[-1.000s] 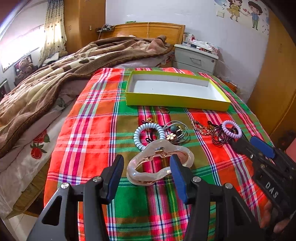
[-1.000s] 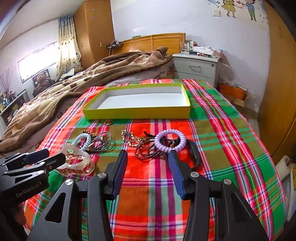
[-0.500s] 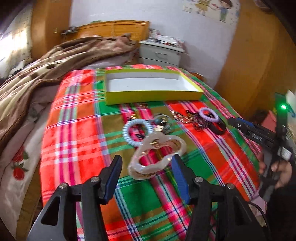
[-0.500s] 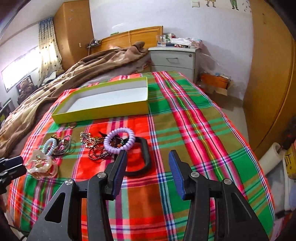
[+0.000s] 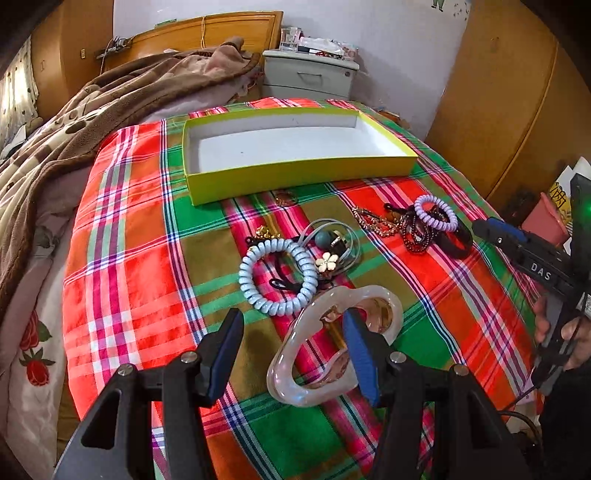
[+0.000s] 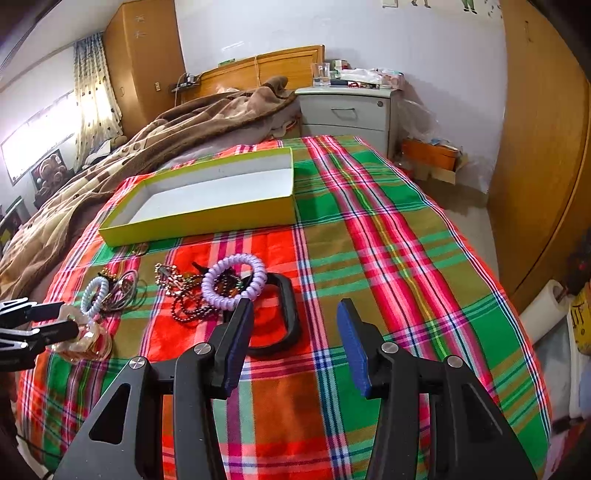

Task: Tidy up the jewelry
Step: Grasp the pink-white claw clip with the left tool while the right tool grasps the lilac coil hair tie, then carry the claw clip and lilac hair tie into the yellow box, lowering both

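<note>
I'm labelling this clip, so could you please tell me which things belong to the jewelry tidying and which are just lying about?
Belongs to the job:
yellow box
clear hair claw
blue coil tie
purple coil tie
bead chains
black bangle

Lying about:
brown blanket
nightstand
paper roll

white wall | wooden wardrobe | grey nightstand | curtained window

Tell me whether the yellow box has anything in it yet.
Empty. The yellow box shows only its bare white floor in both views; all the jewelry lies outside on the plaid cloth.
</note>
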The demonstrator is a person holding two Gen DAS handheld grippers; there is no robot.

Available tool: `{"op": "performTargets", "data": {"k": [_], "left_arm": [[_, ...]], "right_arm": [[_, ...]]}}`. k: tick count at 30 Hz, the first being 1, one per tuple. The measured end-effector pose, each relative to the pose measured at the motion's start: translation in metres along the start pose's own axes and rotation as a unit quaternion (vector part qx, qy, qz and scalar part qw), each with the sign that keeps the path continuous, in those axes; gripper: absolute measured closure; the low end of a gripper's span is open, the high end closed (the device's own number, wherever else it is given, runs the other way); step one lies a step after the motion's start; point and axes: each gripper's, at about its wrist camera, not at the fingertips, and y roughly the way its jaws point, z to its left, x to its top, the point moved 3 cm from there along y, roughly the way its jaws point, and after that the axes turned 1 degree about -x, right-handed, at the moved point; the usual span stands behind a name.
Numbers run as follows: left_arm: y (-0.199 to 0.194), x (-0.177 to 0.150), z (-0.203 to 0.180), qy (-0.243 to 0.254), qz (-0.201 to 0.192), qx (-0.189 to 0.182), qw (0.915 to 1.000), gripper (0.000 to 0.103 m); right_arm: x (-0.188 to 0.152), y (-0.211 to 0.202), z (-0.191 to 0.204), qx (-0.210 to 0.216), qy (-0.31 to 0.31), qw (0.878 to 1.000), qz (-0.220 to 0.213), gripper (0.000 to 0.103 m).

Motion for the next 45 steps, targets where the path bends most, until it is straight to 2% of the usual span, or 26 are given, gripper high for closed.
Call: {"op": "performTargets", "data": {"k": [5, 8, 12, 17, 23, 32, 38, 40, 45], "left_arm": [[0.008, -0.003, -0.004, 0.01, 0.026, -0.006, 0.9996, 0.045], [0.01, -0.004, -0.006, -0.002, 0.04, -0.035, 0.9986, 0.06], [0.014, -0.008, -0.009, -0.008, 0.045, -0.031, 0.9985, 0.075], [0.011, -0.011, -0.011, -0.012, 0.041, -0.031, 0.9986, 0.078], [0.006, -0.014, -0.005, -0.041, 0.03, -0.035, 0.9981, 0.08], [-0.002, -0.013, -0.001, -0.06, 0.016, -0.038, 0.9973, 0.08], [-0.007, -0.011, 0.002, -0.07, 0.011, -0.036, 0.9968, 0.08], [-0.008, -0.01, 0.003, -0.074, 0.011, -0.033, 0.9967, 0.08], [-0.011, -0.008, 0.002, -0.076, 0.007, -0.031, 0.9966, 0.08]], "right_arm": [[0.007, 0.006, -0.003, 0.025, 0.012, 1.0, 0.01, 0.055], [0.015, 0.01, -0.002, 0.029, 0.003, 1.0, 0.008, 0.055], [0.019, 0.014, 0.006, 0.041, -0.012, 0.999, 0.015, 0.055], [0.028, 0.02, 0.013, 0.072, -0.029, 0.997, 0.019, 0.055], [0.039, 0.036, 0.016, 0.114, -0.037, 0.992, 0.04, 0.055], [0.036, 0.048, 0.023, 0.13, -0.08, 0.986, 0.068, 0.057], [0.035, 0.053, 0.024, 0.13, -0.102, 0.983, 0.078, 0.074], [0.035, 0.052, 0.023, 0.132, -0.103, 0.983, 0.079, 0.087], [0.033, 0.049, 0.022, 0.129, -0.109, 0.983, 0.078, 0.093]]}}
